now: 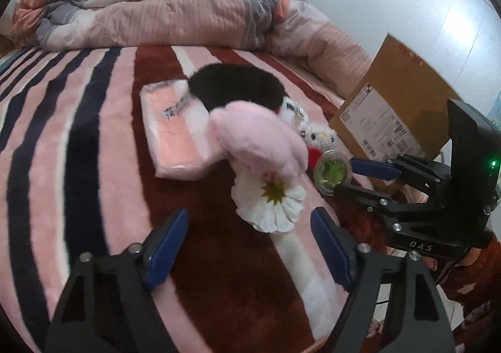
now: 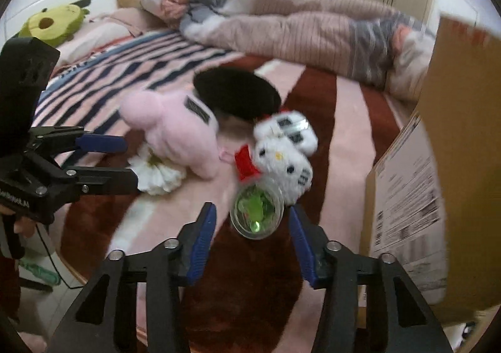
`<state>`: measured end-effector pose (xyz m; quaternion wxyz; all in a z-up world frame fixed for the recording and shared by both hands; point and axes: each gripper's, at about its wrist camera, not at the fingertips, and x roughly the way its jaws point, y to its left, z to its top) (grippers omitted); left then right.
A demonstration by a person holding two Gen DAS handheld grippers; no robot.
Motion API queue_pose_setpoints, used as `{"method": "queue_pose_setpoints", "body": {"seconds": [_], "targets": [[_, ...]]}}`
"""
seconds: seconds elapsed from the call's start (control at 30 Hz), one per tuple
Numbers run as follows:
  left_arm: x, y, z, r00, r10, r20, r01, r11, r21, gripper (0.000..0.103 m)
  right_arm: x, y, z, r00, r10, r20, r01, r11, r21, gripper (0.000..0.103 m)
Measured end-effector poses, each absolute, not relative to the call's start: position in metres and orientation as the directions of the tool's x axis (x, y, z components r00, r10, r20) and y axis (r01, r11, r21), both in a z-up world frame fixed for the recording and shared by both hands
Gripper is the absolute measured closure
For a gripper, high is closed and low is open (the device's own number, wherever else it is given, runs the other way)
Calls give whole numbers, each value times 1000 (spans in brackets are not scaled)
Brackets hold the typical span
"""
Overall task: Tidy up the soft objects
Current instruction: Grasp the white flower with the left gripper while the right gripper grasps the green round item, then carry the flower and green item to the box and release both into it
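On the striped blanket lie a pink plush (image 1: 260, 137) (image 2: 178, 130), a white fabric flower (image 1: 269, 202) (image 2: 156, 173), a black furry item (image 1: 238, 88) (image 2: 236, 96), a white cat plush with a red bow (image 2: 281, 162) (image 1: 317, 137), a clear cup of green bits (image 2: 256, 212) (image 1: 332, 173) and a pink tissue pack (image 1: 175, 130). My left gripper (image 1: 250, 246) (image 2: 125, 155) is open and empty, just short of the flower. My right gripper (image 2: 252, 243) (image 1: 347, 176) is open and empty, its fingers either side of the cup.
A cardboard box (image 1: 394, 108) (image 2: 438, 165) stands at the bed's right edge. A rumpled pink and grey duvet (image 1: 162, 5) (image 2: 297, 24) lies across the back. A green plush (image 2: 53, 24) and pillows sit at the head. The floor lies below the near edge.
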<state>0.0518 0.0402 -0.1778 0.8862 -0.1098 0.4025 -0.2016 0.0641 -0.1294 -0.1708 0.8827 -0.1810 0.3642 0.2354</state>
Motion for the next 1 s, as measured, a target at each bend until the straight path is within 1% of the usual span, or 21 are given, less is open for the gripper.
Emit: {"method": "queue_pose_setpoints", "body": {"seconds": [0.07, 0.13, 0.17, 0.23, 0.27, 0.33, 0.37, 0.43, 0.53, 0.7, 0.8, 1.0], "targets": [[55, 35, -178, 599, -443, -667, 280, 896, -344, 26, 71, -130, -179, 608, 272, -746, -544, 827, -142, 64], [58, 34, -178, 592, -455, -665, 287, 890, -354, 39, 76, -130, -185, 600, 266, -754, -538, 832, -135, 64], [60, 34, -179, 590, -457, -666, 287, 889, -355, 42, 78, -130, -187, 597, 269, -756, -536, 834, -127, 64], [66, 32, -180, 589, -449, -672, 283, 893, -349, 53, 82, -129, -190, 591, 274, -759, -536, 836, -116, 66], [67, 33, -180, 589, -450, -671, 284, 893, -349, 56, 84, -129, -191, 588, 274, -761, -536, 836, -114, 66], [70, 31, -180, 584, -463, -667, 289, 886, -362, 70, 88, -127, -194, 581, 281, -764, -539, 836, -102, 67], [71, 31, -181, 577, -471, -667, 293, 882, -369, 73, 89, -127, -195, 578, 286, -764, -541, 836, -96, 67], [72, 29, -182, 573, -467, -673, 291, 884, -366, 76, 90, -127, -196, 577, 290, -763, -543, 834, -94, 69], [69, 30, -180, 573, -466, -674, 293, 885, -362, 77, 89, -127, -195, 583, 296, -757, -546, 832, -95, 75], [62, 33, -176, 580, -453, -677, 286, 892, -351, 78, 88, -129, -189, 582, 312, -751, -554, 828, -85, 80], [55, 38, -171, 592, -440, -675, 278, 898, -342, 78, 85, -129, -185, 584, 322, -745, -559, 825, -81, 82], [36, 48, -151, 631, -406, -661, 260, 914, -312, 78, 73, -130, -173, 577, 364, -731, -577, 815, -50, 83]]}}
